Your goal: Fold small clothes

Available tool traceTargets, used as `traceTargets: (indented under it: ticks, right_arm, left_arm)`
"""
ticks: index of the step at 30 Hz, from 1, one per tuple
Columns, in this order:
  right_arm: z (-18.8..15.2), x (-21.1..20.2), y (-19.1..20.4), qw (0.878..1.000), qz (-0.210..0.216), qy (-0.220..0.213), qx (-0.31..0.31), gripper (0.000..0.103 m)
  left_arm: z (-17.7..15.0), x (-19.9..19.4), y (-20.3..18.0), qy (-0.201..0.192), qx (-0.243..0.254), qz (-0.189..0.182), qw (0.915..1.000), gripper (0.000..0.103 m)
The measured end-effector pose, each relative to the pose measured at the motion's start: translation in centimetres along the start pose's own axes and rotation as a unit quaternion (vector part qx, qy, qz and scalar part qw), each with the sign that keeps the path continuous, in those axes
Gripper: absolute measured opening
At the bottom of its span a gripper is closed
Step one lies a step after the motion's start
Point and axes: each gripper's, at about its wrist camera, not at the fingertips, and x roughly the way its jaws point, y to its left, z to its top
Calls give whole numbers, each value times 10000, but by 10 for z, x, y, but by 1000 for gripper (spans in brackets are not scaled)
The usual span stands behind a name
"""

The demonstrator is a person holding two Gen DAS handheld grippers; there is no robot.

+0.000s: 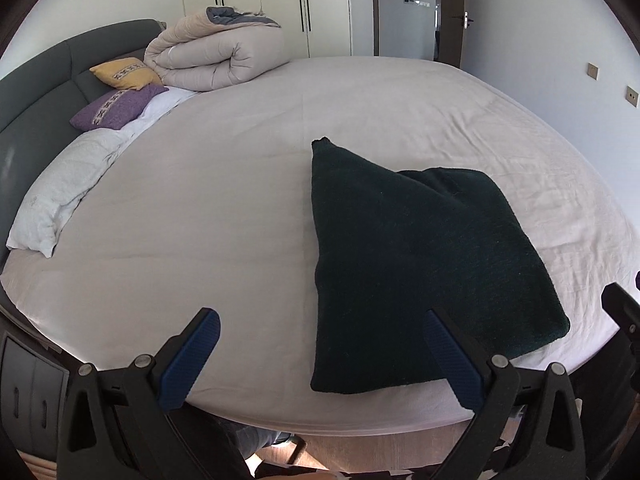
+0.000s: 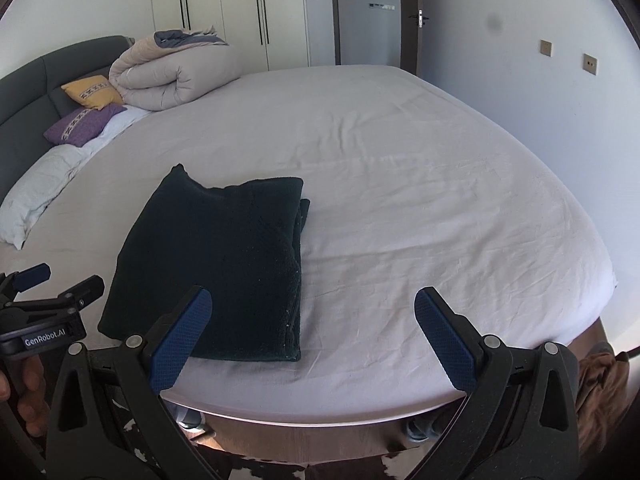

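A dark green knitted garment [image 1: 420, 264] lies folded into a rough rectangle on the bed's white sheet [image 1: 224, 216], near the front edge. One corner pokes out at its far left. My left gripper [image 1: 320, 356] is open above the front edge, its right finger [image 1: 448, 356] over the garment's near side. In the right wrist view the garment [image 2: 224, 264] lies left of centre. My right gripper [image 2: 312, 336] is open, its left finger [image 2: 180, 340] over the garment's near edge. The left gripper [image 2: 44, 300] shows at the far left, held by a hand.
A rolled beige duvet [image 1: 216, 56], a yellow cushion [image 1: 124, 74], a purple cushion [image 1: 116, 106] and a white pillow [image 1: 64, 192] lie by the grey headboard [image 1: 36, 92]. Wardrobes and an open door stand behind. Brown cloth [image 2: 600, 384] hangs at the bed's right.
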Motion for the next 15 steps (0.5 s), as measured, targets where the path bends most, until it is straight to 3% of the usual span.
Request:
traceTargets:
  ticks: [4, 15]
  right_arm:
    - [-2, 1, 10, 9997, -23, 14, -243, 103]
    - [-2, 7, 9, 9997, -74, 139, -159, 103]
  left_arm:
    - [-1, 2, 2, 46, -55, -81, 9999, 103]
    - [-3, 9, 7, 129, -150, -141, 9997, 103]
